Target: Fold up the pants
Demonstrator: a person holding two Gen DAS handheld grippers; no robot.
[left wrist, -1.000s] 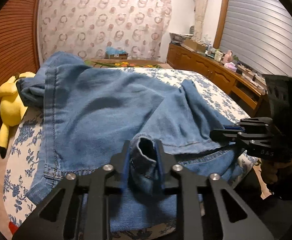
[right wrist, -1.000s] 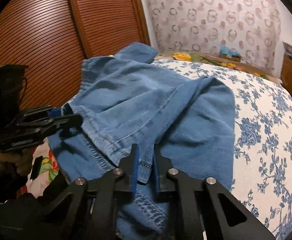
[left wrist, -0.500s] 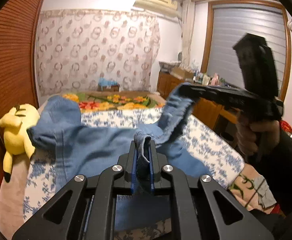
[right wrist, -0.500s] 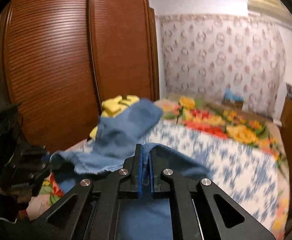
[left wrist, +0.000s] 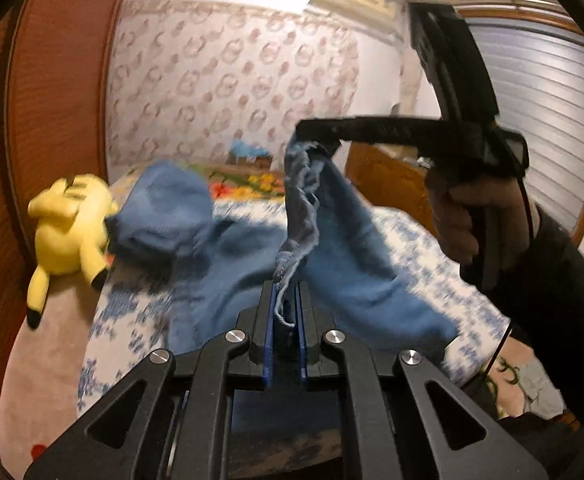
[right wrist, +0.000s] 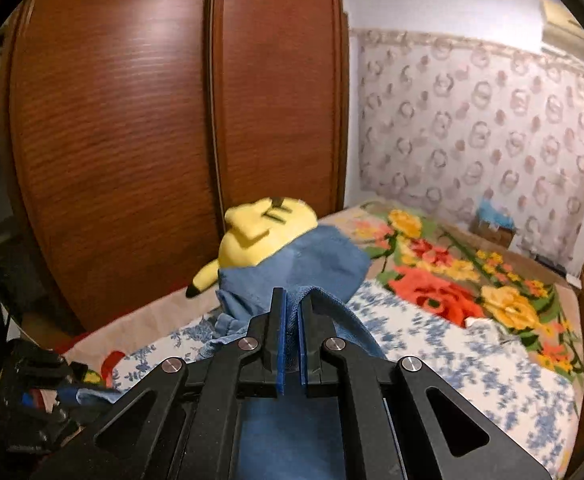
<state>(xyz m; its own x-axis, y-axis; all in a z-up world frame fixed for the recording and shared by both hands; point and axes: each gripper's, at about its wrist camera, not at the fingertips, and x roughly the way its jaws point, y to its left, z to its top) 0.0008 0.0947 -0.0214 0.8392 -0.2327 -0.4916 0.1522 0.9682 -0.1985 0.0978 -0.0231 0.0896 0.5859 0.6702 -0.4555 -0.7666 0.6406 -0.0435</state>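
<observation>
Both grippers have risen from the bed since a second ago, taking the near end of the pants (left wrist: 343, 248) up with them; a second ago that denim lay flat on the bed (left wrist: 431, 240) with the pads just closing on its hem. The left gripper (left wrist: 284, 312) is now clamped tight on a frayed hem edge, loose threads hanging between its blue pads. The right gripper (right wrist: 290, 320) is likewise clenched on a fold of denim, and in the left wrist view it appears higher up, held by the person's hand (left wrist: 467, 216), with cloth hanging from its tip. Between the two grips the fabric hangs in a slack drape, while the far end of the pants remains on the bed, bunched against the yellow plush toy (left wrist: 68, 216) near the wooden wardrobe (right wrist: 172, 120). The inspector judges that the lift marks the start of a fold: the near end is free of the floral bedspread (right wrist: 451, 352) and can be carried toward the far end. The long axis of the garment runs from the grippers away toward the toy and the patterned curtain (left wrist: 232, 88), with the lifted hem end nearest the person and the grounded end pointing at the headward side of the bed. Motion blur prevents confirming whether both legs lie aligned.
</observation>
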